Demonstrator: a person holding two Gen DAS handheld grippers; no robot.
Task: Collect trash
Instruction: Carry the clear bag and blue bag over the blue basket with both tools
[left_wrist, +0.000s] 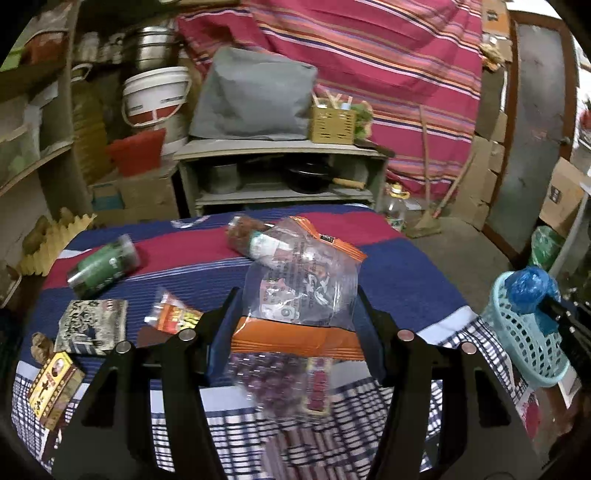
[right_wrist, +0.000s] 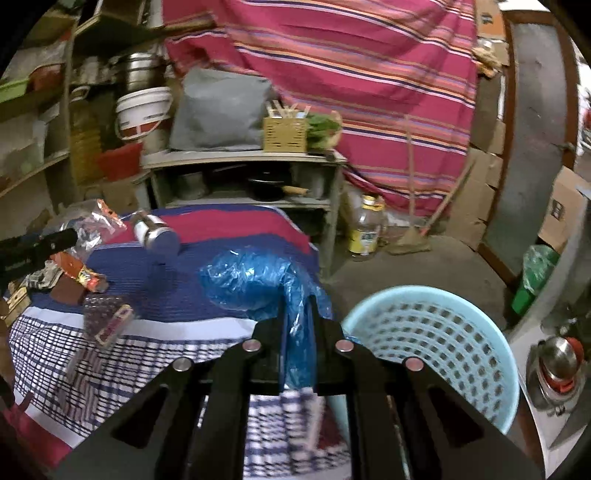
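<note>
- Left wrist view: the left gripper (left_wrist: 297, 314) stands about half open, and its fingers (left_wrist: 221, 325) hold a clear plastic bag with an orange strip (left_wrist: 301, 288) between them, above the tabletop (left_wrist: 399, 280) with its striped and checked cloth.
- Beyond the fingers to the left lie a green can (left_wrist: 105, 266), a small orange wrapper (left_wrist: 173, 315) and a printed packet (left_wrist: 92, 325); a plastic bottle (left_wrist: 251, 238) lies just past the held bag.
- Far to the right stands the light blue basket (left_wrist: 524, 350), with the blue bag (left_wrist: 532, 291) over it.
- Right wrist view: the right gripper (right_wrist: 298, 317) is nearly closed — its fingers (right_wrist: 317, 314) pinch the neck of a crumpled blue plastic bag (right_wrist: 251, 280).
- The basket (right_wrist: 436, 332) sits just right of the fingers, at the tabletop's edge — open and tilted toward the camera.
</note>
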